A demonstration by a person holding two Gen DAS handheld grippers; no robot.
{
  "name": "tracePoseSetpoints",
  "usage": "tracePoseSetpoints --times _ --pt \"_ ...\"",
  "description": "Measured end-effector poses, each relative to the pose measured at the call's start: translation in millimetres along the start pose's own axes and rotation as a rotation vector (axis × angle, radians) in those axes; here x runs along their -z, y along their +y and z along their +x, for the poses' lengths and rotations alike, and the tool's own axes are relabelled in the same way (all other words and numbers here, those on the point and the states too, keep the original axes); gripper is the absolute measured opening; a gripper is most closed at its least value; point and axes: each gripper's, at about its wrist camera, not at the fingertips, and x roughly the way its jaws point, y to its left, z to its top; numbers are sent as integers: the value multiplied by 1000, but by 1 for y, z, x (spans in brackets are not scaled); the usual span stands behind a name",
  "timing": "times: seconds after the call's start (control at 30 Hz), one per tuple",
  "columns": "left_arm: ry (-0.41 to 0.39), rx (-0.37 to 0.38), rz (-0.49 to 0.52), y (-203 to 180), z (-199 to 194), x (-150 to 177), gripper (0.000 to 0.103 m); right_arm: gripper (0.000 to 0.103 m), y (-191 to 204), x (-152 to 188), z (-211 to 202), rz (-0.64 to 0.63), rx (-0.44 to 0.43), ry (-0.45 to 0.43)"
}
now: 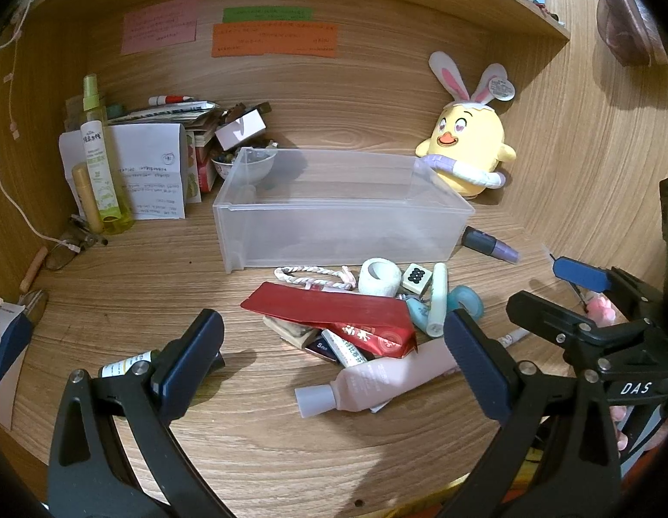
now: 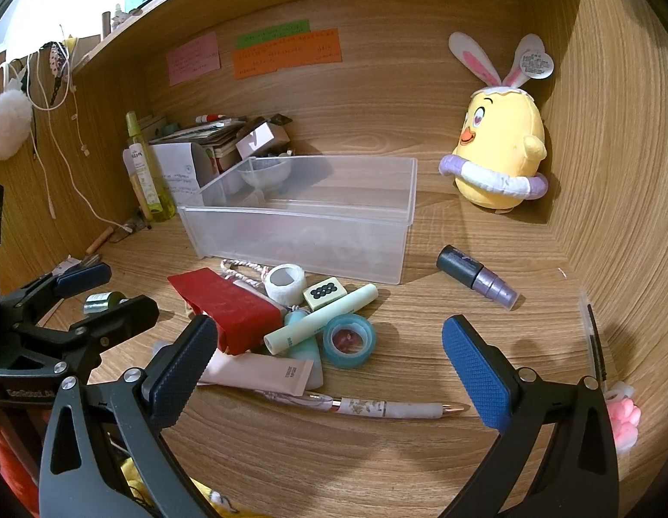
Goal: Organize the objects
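A clear plastic bin [image 1: 342,211] [image 2: 308,216] stands on the wooden desk with nothing visible inside. In front of it lies a pile: a red packet [image 1: 334,311] [image 2: 226,302], a pink tube [image 1: 377,380] [image 2: 260,373], a white tape roll [image 1: 379,278] [image 2: 284,280], a mahjong tile [image 1: 416,276] [image 2: 325,291], a pale green stick [image 1: 437,298] [image 2: 321,319] and a teal tape roll [image 1: 465,300] [image 2: 349,339]. My left gripper [image 1: 334,358] [image 2: 101,293] hovers open just before the pile's left side. My right gripper [image 2: 329,367] [image 1: 562,293] is open over the pile's right side, holding nothing.
A purple marker [image 1: 489,244] [image 2: 476,276] lies right of the bin; a floral pen [image 2: 377,408] lies near the front. A small bottle [image 1: 122,364] rests by my left finger. A plush chick [image 2: 502,146], spray bottle [image 1: 96,151], bowl [image 1: 247,166] and paper stack line the back.
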Motion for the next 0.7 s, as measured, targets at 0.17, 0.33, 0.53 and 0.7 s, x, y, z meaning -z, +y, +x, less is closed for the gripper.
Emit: tracePoseSetpoints --times 0.17,0.33,0.53,0.7 --pt "5 4 -1 0 0 0 103 103 0 0 2 -2 -4 11" --pt "22 18 -12 6 5 2 103 103 -1 0 8 4 -33 35" --pt "33 15 -18 19 11 5 103 103 -12 -1 19 3 -37 75" --pt "33 -12 -40 50 12 5 103 103 -32 -7 30 18 5 105"
